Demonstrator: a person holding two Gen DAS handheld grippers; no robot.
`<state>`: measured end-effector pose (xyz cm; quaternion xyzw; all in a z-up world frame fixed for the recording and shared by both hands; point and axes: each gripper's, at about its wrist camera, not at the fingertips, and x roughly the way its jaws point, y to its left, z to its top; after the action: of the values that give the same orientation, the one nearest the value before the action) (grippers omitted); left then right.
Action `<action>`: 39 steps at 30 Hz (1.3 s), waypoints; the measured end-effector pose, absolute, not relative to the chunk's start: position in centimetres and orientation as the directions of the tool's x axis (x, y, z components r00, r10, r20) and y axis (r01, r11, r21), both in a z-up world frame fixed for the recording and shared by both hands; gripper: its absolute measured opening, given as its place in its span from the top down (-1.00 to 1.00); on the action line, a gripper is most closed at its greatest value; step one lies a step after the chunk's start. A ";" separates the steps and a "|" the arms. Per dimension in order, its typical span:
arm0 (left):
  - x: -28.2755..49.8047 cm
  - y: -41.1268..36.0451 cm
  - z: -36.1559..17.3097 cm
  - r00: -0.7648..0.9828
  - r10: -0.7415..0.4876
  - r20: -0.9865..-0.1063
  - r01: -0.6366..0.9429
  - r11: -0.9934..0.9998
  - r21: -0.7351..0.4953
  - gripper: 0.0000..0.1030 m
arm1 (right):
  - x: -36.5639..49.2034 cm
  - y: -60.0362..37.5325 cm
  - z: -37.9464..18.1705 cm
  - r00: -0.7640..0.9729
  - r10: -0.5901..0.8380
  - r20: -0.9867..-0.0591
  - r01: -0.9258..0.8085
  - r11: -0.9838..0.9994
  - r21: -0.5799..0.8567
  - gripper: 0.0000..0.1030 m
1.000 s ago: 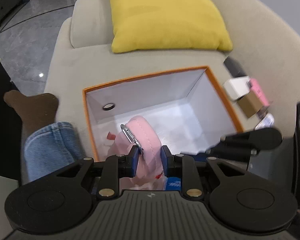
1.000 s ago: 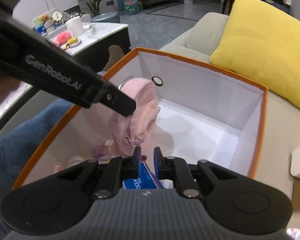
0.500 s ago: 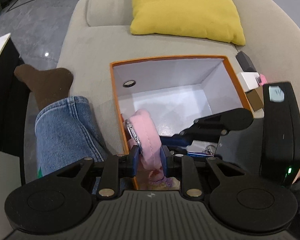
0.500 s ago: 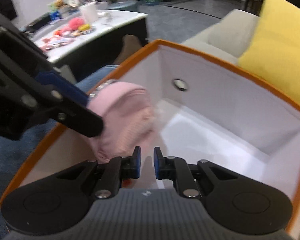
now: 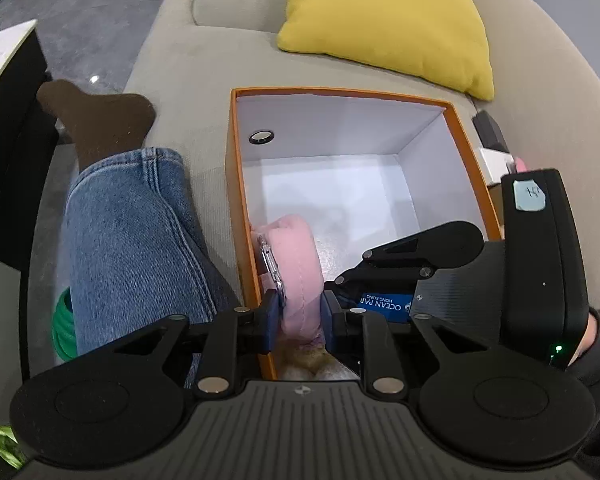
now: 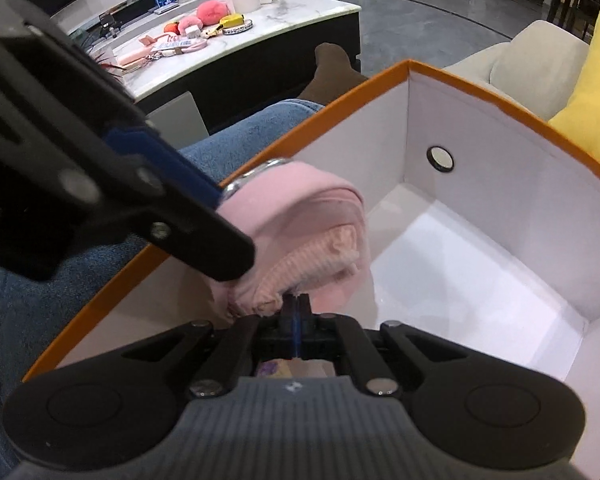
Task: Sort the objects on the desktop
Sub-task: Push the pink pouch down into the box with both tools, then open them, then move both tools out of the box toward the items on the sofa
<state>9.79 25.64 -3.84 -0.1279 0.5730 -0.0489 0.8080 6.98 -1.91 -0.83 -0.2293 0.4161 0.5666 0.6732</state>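
Observation:
An orange box [image 5: 340,93] with a white inside stands on the sofa. My left gripper [image 5: 298,316] is shut on a pink pouch [image 5: 296,264] that carries a metal clip [image 5: 270,264]. It holds the pouch at the box's near left corner, against the wall. From the right wrist the pouch [image 6: 300,216] hangs from the left fingers [image 6: 204,232] just ahead of my right gripper [image 6: 296,308]. The right pads are pressed together and no object shows between them. A blue card [image 5: 384,303] shows just under the right gripper [image 5: 336,286] inside the box.
A yellow cushion [image 5: 388,20] leans behind the box. A person's leg in jeans [image 5: 128,232] with a brown sock [image 5: 96,120] lies left of it. Small items [image 5: 496,160] sit to the box's right. A low table [image 6: 300,4] beyond holds several objects.
The left gripper carried the pink pouch from the box's middle to its near left corner. The right gripper's jaws went from slightly apart to shut.

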 end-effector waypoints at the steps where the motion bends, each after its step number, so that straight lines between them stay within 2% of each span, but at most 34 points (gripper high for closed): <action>1: 9.8 25.7 -4.1 0.337 -0.224 -0.914 -0.076 0.962 -0.263 0.51 | 6.9 -2.0 -0.8 0.011 0.573 -0.819 -0.954 0.252 0.163 0.97; 7: 10.4 26.7 -4.7 0.341 -0.267 -0.901 -0.142 0.933 -0.330 0.46 | 7.2 -2.3 -0.8 0.032 0.568 -0.823 -0.942 0.292 0.164 0.92; 13: 10.1 26.0 -4.3 0.354 -0.251 -0.901 -0.126 0.942 -0.312 0.42 | 7.9 -3.5 0.1 0.066 0.588 -0.806 -0.923 0.343 0.175 0.80; 16: 10.0 25.8 -3.5 0.368 -0.247 -0.896 -0.116 0.944 -0.308 0.27 | 8.1 -3.7 0.6 0.085 0.597 -0.798 -0.921 0.353 0.166 0.79; 17: 9.9 25.6 -3.2 0.374 -0.247 -0.894 -0.111 0.945 -0.308 0.18 | 8.1 -3.7 0.7 0.089 0.599 -0.796 -0.921 0.354 0.162 0.79; 18: 9.7 25.5 -2.8 0.384 -0.245 -0.890 -0.104 0.947 -0.305 0.01 | 8.0 -3.8 0.8 0.094 0.600 -0.794 -0.922 0.353 0.158 0.79; 19: 9.6 25.5 -2.5 0.394 -0.240 -0.887 -0.100 0.948 -0.301 -0.02 | 7.8 -3.8 0.9 0.100 0.601 -0.793 -0.923 0.353 0.151 0.78; 28: 7.9 24.0 0.7 0.510 -0.208 -0.835 -0.055 0.960 -0.273 -0.02 | 8.1 -5.2 2.5 0.153 0.630 -0.762 -0.904 0.400 0.149 0.71; 35: 7.4 17.7 2.9 0.596 -0.211 -0.774 0.071 0.975 -0.211 -0.02 | 8.2 -12.2 6.5 0.272 0.657 -0.703 -0.836 0.523 0.165 0.67; 39: 8.5 13.4 2.6 0.600 -0.274 -0.752 0.152 0.961 -0.229 -0.02 | 8.9 -17.5 7.9 0.357 0.631 -0.688 -0.769 0.618 0.167 0.61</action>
<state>8.51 13.43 2.57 -0.0707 0.4309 -0.1194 0.8917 8.91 -17.47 7.92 -0.0921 0.3723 0.4275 0.8186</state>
